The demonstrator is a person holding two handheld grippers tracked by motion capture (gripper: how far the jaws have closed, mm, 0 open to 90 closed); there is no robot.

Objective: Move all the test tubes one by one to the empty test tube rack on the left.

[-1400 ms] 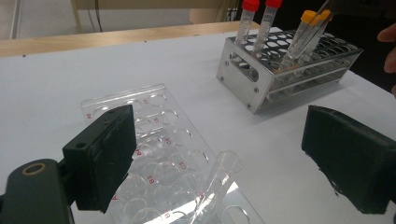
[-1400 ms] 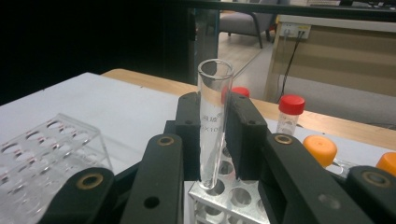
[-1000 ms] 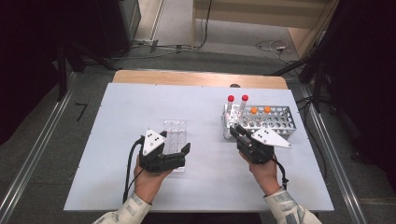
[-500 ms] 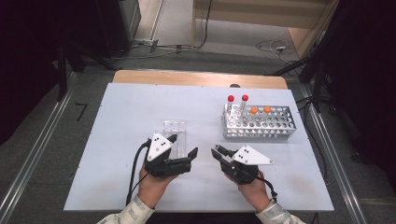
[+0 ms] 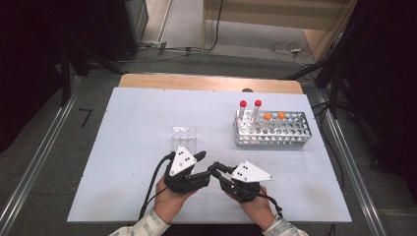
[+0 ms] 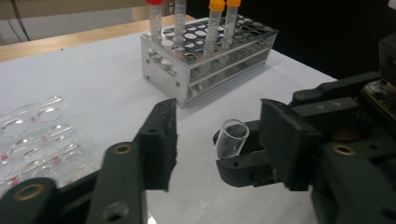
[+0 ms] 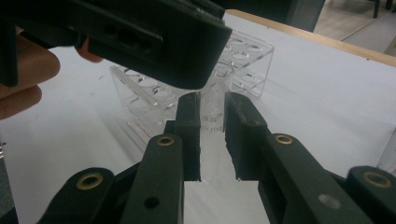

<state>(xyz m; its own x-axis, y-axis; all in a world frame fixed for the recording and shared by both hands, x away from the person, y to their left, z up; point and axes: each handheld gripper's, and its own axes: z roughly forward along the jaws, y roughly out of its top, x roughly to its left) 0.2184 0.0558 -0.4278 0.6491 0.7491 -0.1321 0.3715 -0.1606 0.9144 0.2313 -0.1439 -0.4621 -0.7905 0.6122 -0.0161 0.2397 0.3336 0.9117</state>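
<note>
The right gripper (image 5: pixel 215 169), low at 5 o'clock on the counter (image 5: pixel 133 123), clamps a clear tube (image 6: pixel 229 139) with partly legible print. The left gripper's (image 6: pixel 217 137) jaws have just been closing around its open end, pads apart.

High view: fixed overhead on the person's side, looking forward and down, far enough to take in the whole bench (image 5: pixel 147 113) plus floor beyond. Left gripper view: rides low on the left tongs (image 6: pixel 215 140), close over the bench top, facing the metal rack (image 6: pixel 210 60), with the clear well plate (image 6: pixel 42 135) at its left edge. Right gripper view: rides on the right tongs (image 7: pixel 212 135), very close, aimed at the well plate (image 7: pixel 243 60). Shared: all three catch the well plate (image 5: pixel 184 137); high and left views share the rack (image 5: pixel 273 130).
</note>
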